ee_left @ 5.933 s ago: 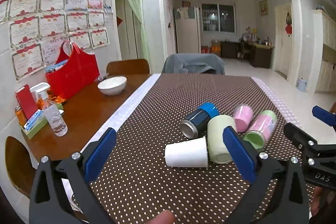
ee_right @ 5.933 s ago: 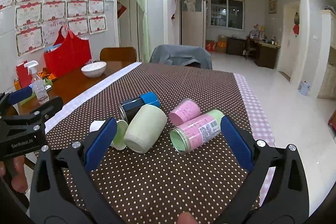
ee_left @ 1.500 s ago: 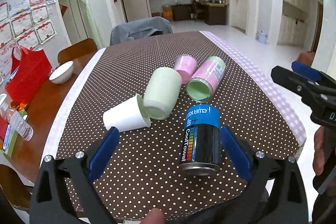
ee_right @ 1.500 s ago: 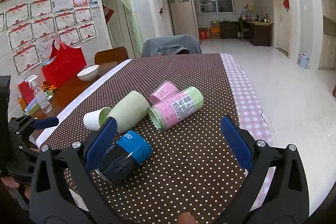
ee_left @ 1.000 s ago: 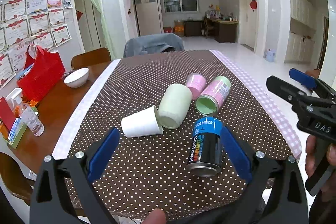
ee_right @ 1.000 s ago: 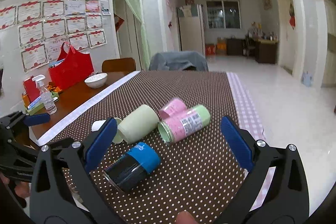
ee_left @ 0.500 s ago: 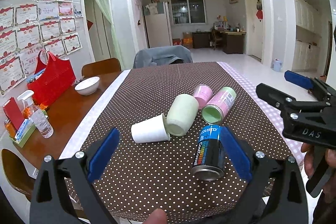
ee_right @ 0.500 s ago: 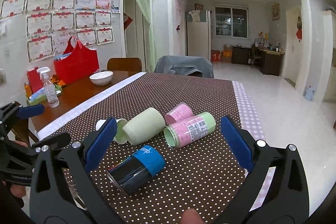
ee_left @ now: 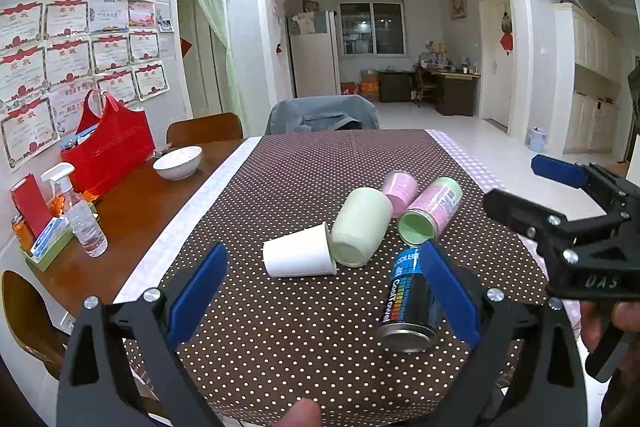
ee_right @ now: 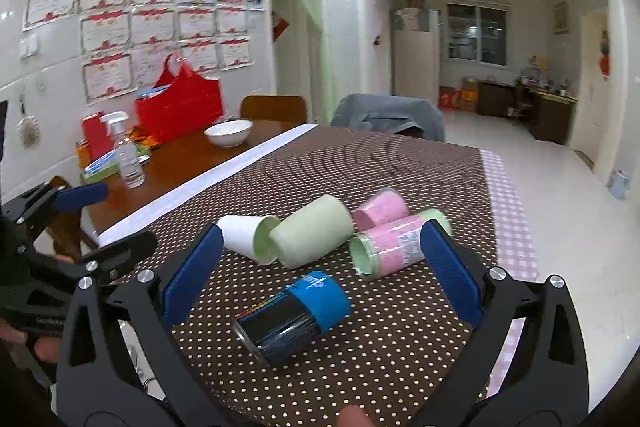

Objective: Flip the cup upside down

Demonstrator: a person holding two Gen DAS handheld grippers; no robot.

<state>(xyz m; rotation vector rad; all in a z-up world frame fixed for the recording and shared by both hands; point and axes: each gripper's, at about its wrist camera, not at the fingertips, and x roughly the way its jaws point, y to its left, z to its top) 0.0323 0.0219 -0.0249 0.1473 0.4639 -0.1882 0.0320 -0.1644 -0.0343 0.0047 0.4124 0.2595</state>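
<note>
Several cups lie on their sides on the dotted brown tablecloth [ee_left: 288,179]. A black cup with a blue band [ee_left: 406,303] lies nearest, also in the right wrist view [ee_right: 294,315]. Behind it lie a white paper cup [ee_left: 298,257], a pale green cup [ee_left: 360,227], a pink cup [ee_left: 398,187] and a pink-labelled green cup [ee_left: 430,211]. My left gripper [ee_left: 324,299] is open and empty, held back from the cups. My right gripper [ee_right: 320,277] is open and empty above the black cup; it also shows at the right of the left wrist view [ee_left: 568,219].
On the bare wooden table to the left stand a white bowl [ee_left: 178,163], a red bag [ee_left: 106,151], a spray bottle [ee_left: 80,215] and a small tray of items [ee_left: 44,239]. Chairs [ee_left: 204,133] stand at the far end. The cloth's right edge [ee_left: 532,255] drops to the floor.
Both grippers have drawn back and risen a little, with the views swinging left. The black cup lies where it was set, apart from the other cups. Both grippers stay open.
</note>
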